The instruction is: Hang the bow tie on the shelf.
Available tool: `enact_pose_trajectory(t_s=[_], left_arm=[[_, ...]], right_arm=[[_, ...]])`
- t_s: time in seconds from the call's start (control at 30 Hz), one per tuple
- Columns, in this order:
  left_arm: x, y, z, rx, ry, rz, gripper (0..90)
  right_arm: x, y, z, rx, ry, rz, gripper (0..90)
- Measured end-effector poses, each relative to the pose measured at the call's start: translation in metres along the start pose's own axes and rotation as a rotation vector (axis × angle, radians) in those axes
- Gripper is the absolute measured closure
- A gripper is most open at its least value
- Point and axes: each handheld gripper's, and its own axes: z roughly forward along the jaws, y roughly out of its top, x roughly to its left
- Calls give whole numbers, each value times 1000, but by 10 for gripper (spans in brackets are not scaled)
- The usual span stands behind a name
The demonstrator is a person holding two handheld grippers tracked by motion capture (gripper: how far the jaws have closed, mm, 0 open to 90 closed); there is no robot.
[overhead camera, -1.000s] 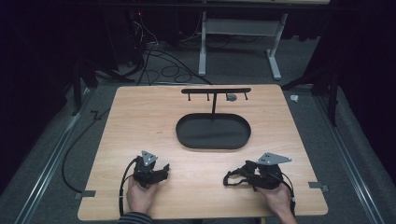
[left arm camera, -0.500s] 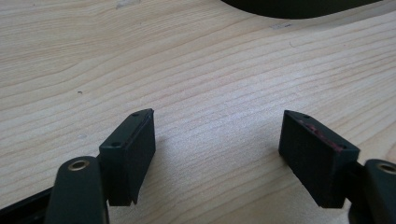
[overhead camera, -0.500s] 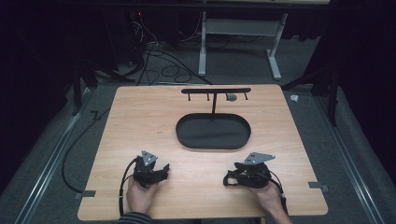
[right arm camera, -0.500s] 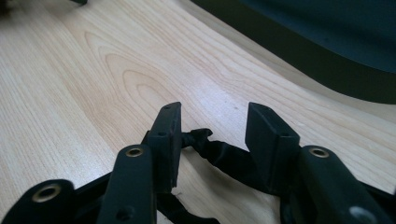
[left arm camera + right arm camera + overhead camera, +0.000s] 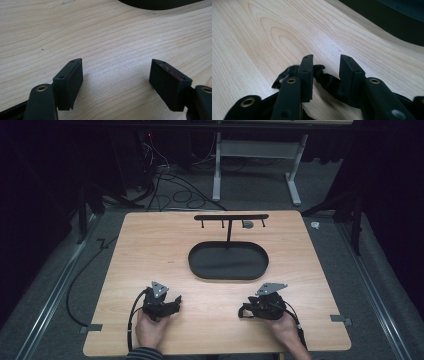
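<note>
Left gripper [image 5: 176, 303]: we've got it parked low on the table [image 5: 150, 245] at about 7 o'clock, jaws pointing toward 2 o'clock. In the left gripper view the gripper [image 5: 116, 75] has its jaws spread wide, only bare wood between the pads.

Right gripper [image 5: 245, 310]: sits at about 5 o'clock on the table, jaws pointing off toward 9 o'clock. In its own view the gripper [image 5: 326, 65] shows a narrow gap, and the jaws have just been closing.

Black piece [image 5: 329, 81]: some crumpled black stuff, strap or fabric, we honestly can't tell which. It lies on the wood right under and between the right jaws, partly behind them. We can't tell if the pads are actually pressing on it.

Tray [image 5: 227, 262]: dark oval tray, dead centre of the table, around 12 o'clock from both hands and well apart from them. Its edge peeks in at the top of the left gripper view [image 5: 160, 3] and top right of the right one [image 5: 392, 22].

Rack [image 5: 230, 217]: thin black bar on a post rising from the tray's far side, small hooks under it, one little grey thing hanging near its right end.

Hands: left hand [image 5: 150, 330] and right hand [image 5: 287, 330] come in from 6 o'clock, each wrapped round its gripper.
</note>
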Motion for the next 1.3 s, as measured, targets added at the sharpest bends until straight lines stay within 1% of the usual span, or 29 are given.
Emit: enact_pose_trajectory(t_s=[0.13,0.17,0.2,0.27,0.3,0.33,0.4,0.5,0.53,0.6,0.63,0.67,0.7,0.73,0.77,0.83,0.9,1.03,1.2,1.27,1.3], left_arm=[[0,0,0,-2,0,0,276],[0,0,0,-2,0,0,276],[0,0,0,-2,0,0,276],[0,0,0,-2,0,0,275],[0,0,0,-1,0,0,276],[0,0,0,-1,0,0,275],[0,0,0,-1,-1,0,275],[0,0,0,-1,0,0,274],[0,0,0,-1,-1,1,273],[0,0,0,1,-1,1,273],[0,0,0,1,-1,1,273],[0,0,0,1,-1,1,273],[0,0,0,1,-1,1,273],[0,0,0,1,-1,1,273],[0,0,0,1,-1,1,272],[0,0,0,1,0,1,273],[0,0,0,1,-1,1,273],[0,0,0,1,-1,1,272],[0,0,0,1,-2,1,271],[0,0,0,1,-1,1,271],[0,0,0,1,-2,1,271]], right_arm=[[-1,-1,2,11,1,-5,719],[-1,-2,3,11,-5,-7,758],[-1,-2,3,11,-5,-7,758],[-2,-2,2,20,-15,-18,808],[-1,-2,2,18,-18,-28,815],[-1,-2,2,18,-18,-28,815],[1,-2,2,18,-35,-50,823],[1,-3,0,9,-37,-47,824],[0,-3,-3,-12,-40,-42,824],[-2,-2,-7,-30,-45,-28,824],[-2,-2,-7,-30,-45,-28,824],[-4,-2,-12,-48,-55,-19,824],[-4,-2,-12,-48,-55,-19,824],[-6,-2,-15,-56,-59,-14,825],[-9,-1,-22,-86,-66,-3,824],[-10,-1,-25,-92,-70,3,825],[-14,2,-34,-117,-84,14,825],[-18,7,-43,-144,-98,18,825],[-20,12,-49,-165,-108,14,824],[-21,16,-53,-174,-114,14,825],[-22,19,-56,-188,-118,13,824]])
